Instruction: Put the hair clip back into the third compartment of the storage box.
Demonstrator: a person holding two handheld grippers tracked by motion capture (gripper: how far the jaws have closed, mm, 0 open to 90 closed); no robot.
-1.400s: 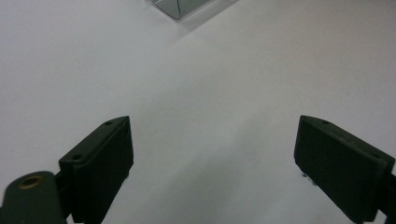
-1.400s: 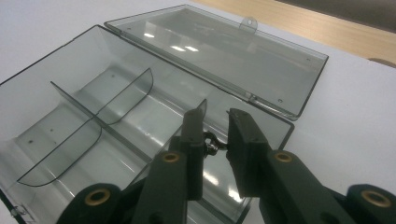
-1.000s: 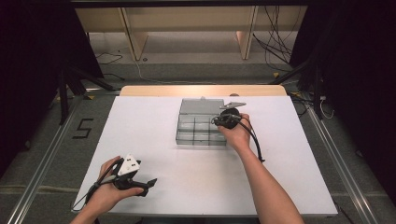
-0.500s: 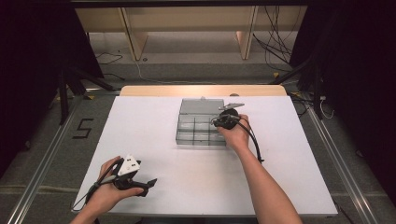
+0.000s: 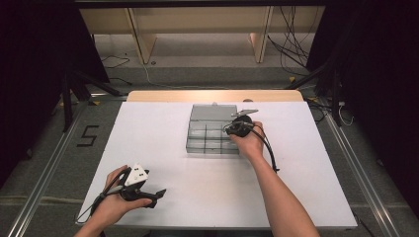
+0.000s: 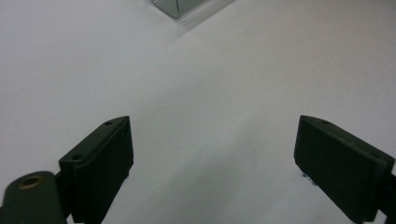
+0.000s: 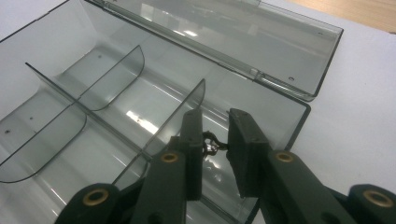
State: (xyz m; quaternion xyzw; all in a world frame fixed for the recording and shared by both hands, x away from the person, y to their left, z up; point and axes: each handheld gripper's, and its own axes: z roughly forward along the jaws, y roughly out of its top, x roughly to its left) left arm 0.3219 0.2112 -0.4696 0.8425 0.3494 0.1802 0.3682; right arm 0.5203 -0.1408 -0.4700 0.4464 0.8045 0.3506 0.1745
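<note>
A clear grey plastic compartment box (image 5: 205, 144) stands on the white table with its lid (image 5: 213, 112) folded open behind it. My right gripper (image 5: 229, 130) reaches over the box's right side. In the right gripper view its jaws (image 7: 215, 116) stand almost together above a right-hand compartment (image 7: 261, 116), shut on a small dark metal piece (image 7: 211, 141). My left gripper (image 5: 156, 197) rests near the table's front left, held in a hand, far from the box. In the left gripper view its jaws (image 6: 212, 123) stand wide open over bare table, and a corner of the box (image 6: 175, 7) shows at the top.
The white table top (image 5: 306, 168) spans the middle, with a wooden strip (image 5: 212, 95) along its far edge. A cable (image 5: 269, 153) trails from the right gripper across the forearm. Wooden shelving (image 5: 197, 24) and floor cables (image 5: 296, 44) lie beyond the table.
</note>
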